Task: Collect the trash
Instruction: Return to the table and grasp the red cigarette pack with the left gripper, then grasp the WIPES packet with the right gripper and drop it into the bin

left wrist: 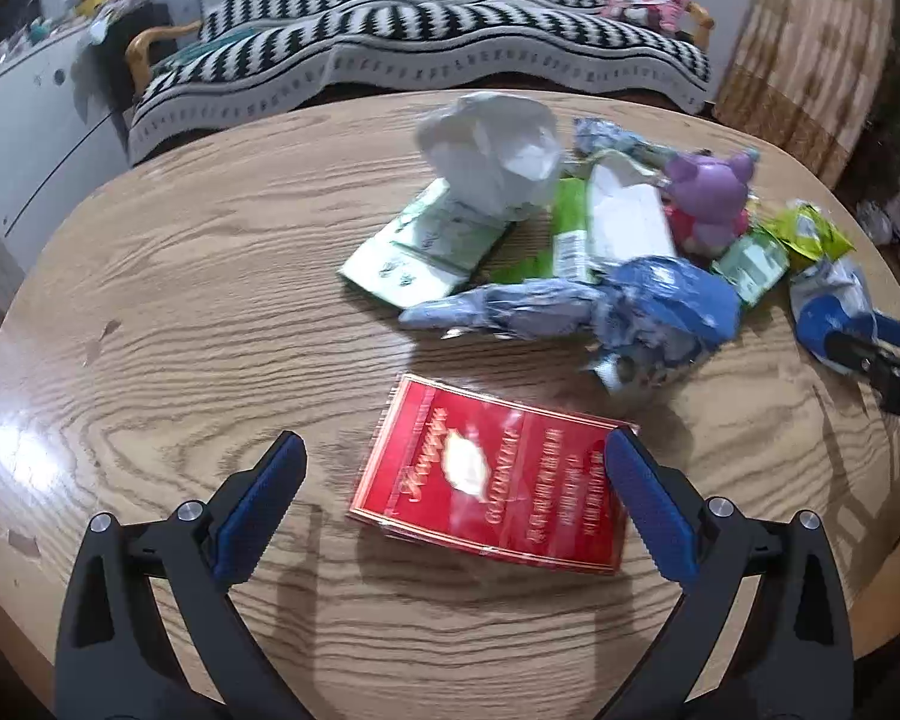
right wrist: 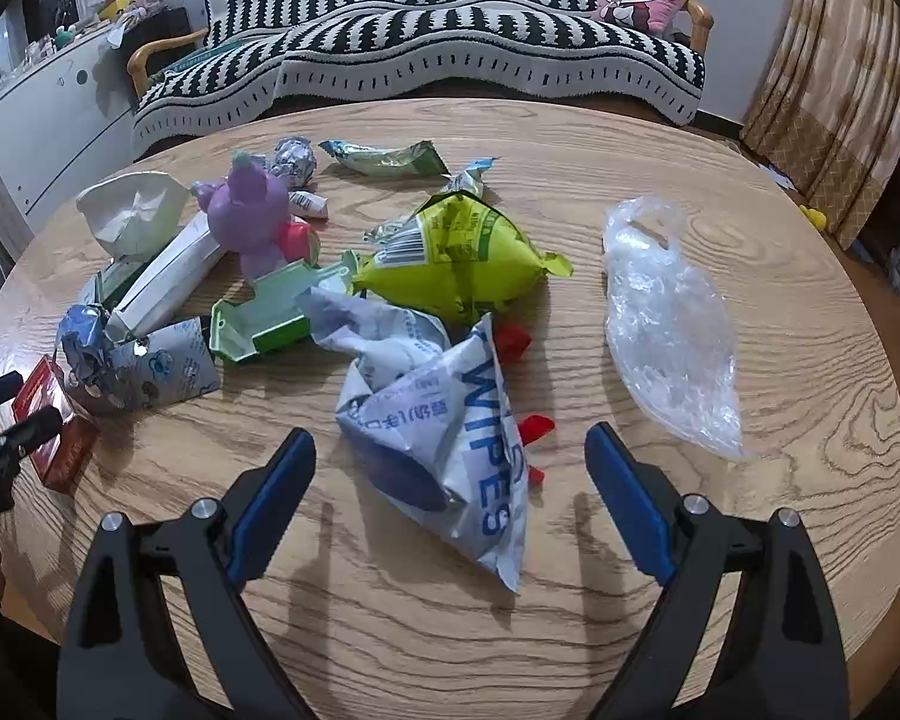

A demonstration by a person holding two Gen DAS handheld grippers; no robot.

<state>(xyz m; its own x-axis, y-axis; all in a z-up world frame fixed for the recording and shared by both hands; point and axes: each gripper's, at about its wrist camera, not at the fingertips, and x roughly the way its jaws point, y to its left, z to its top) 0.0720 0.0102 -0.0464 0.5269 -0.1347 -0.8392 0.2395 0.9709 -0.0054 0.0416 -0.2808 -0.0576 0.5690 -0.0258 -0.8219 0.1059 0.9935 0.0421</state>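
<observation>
Trash lies scattered on a round wooden table [left wrist: 180, 276]. My left gripper [left wrist: 453, 462] is open above a red box [left wrist: 498, 480], which lies flat between its blue pads without touching them. Beyond the box sit a crumpled blue wrapper [left wrist: 648, 306], a green and white carton [left wrist: 420, 246] and crumpled white paper [left wrist: 492, 150]. My right gripper [right wrist: 450, 462] is open over a white and blue wipes packet [right wrist: 450, 438], its pads apart from it. A yellow-green bag [right wrist: 462, 258] and a clear plastic bag [right wrist: 666, 324] lie further off.
A purple toy figure [right wrist: 252, 210] stands among the wrappers. A foil ball [right wrist: 294, 162] and a green wrapper [right wrist: 390, 159] lie at the far side. A sofa with a black and white throw [right wrist: 450, 54] runs behind the table. White drawers [left wrist: 36, 120] stand at the left.
</observation>
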